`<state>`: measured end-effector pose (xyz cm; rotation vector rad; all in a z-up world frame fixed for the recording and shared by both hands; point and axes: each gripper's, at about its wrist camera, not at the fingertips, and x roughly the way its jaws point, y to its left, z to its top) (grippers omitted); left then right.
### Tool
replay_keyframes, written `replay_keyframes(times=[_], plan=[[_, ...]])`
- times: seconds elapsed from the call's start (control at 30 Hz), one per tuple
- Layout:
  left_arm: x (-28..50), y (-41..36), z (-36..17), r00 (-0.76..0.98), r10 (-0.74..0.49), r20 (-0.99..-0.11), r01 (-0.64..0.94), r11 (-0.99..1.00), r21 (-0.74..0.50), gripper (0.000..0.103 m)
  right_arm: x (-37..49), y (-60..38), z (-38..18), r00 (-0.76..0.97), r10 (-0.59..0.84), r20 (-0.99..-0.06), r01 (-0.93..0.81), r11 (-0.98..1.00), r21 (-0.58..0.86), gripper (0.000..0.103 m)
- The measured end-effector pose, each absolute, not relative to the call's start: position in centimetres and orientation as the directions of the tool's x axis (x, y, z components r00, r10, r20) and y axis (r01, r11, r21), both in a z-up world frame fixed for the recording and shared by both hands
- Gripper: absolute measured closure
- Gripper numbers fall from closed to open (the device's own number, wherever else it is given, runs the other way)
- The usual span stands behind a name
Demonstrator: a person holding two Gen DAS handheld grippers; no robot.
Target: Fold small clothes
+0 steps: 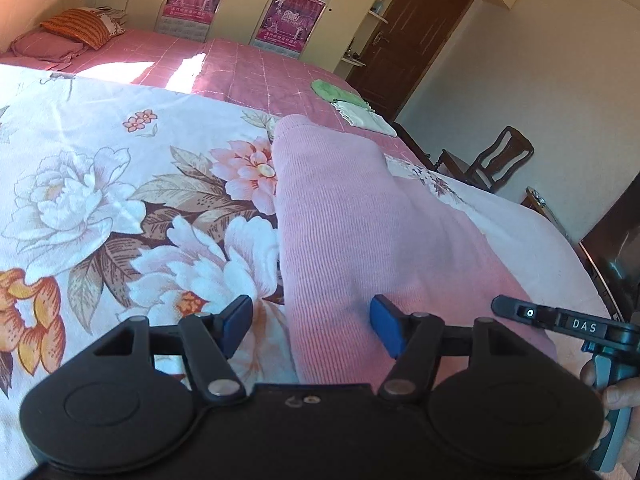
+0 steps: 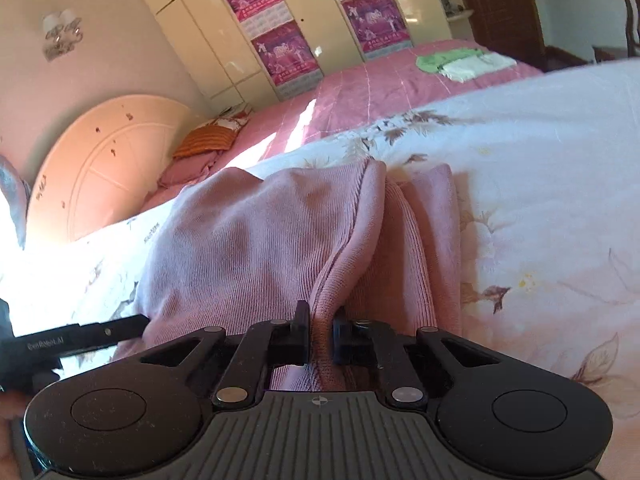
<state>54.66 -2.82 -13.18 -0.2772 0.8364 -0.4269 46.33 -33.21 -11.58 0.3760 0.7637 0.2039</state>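
My right tool pinches a ridge of the pink ribbed knit garment; my left tool gapes empty over its hem, so I'd grip there before lifting evenly off the floral-sheeted bed.

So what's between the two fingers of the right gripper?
A pinched fold of the pink garment, seen in the right wrist view; the right gripper is shut on it.
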Motion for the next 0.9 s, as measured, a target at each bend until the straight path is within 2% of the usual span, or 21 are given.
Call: replay_keyframes(times=[0.13, 0.27, 0.33, 0.5, 0.6, 0.7, 0.77, 0.83, 0.9], plan=[[54.6, -4.6, -12.0, 0.588, -0.481, -0.650, 0.310, 0.877, -0.368, 0.042, 44.8, -34.5, -9.6, 0.752, 0.280, -0.597, -0.061, 0.931, 0.360, 0.095], [54.8, -7.4, -12.6, 0.575, -0.433, -0.694, 0.341, 0.898, -0.279, 0.039, 44.5, -36.3, -10.8, 0.725, 0.276, -0.631, -0.014, 0.922, 0.387, 0.095], [55.1, -7.4, -13.6, 0.569, -0.437, -0.696, 0.320, 0.898, -0.302, 0.036, 45.5, -36.7, -13.1, 0.673, 0.297, -0.678, 0.021, 0.908, 0.418, 0.094], [54.8, -5.8, -13.1, 0.561, -0.458, -0.690, 0.316, 0.889, -0.333, 0.036, 44.8, -37.6, -12.1, 0.705, 0.291, -0.646, 0.046, 0.891, 0.452, 0.092], [52.8, -4.7, -11.5, 0.583, -0.456, -0.672, 0.343, 0.888, -0.305, 0.038, 42.3, -37.9, -10.1, 0.749, 0.226, -0.623, 0.056, 0.915, 0.399, 0.092], [50.3, -3.7, -11.4, 0.564, -0.489, -0.665, 0.342, 0.872, -0.352, 0.038, 39.2, -36.6, -9.0, 0.750, 0.251, -0.611, -0.017, 0.932, 0.362, 0.092], [48.9, -4.2, -11.8, 0.562, -0.463, -0.685, 0.355, 0.883, -0.306, 0.038, 37.6, -35.2, -9.0, 0.740, 0.275, -0.613, -0.076, 0.941, 0.329, 0.092], [48.1, -4.5, -12.7, 0.561, -0.439, -0.702, 0.341, 0.895, -0.287, 0.038, 36.9, -33.5, -10.1, 0.716, 0.271, -0.643, -0.115, 0.955, 0.274, 0.092], [47.4, -4.6, -13.7, 0.563, -0.426, -0.708, 0.338, 0.900, -0.273, 0.036, 37.3, -32.6, -12.3, 0.657, 0.218, -0.721, -0.100, 0.974, 0.204, 0.092]])
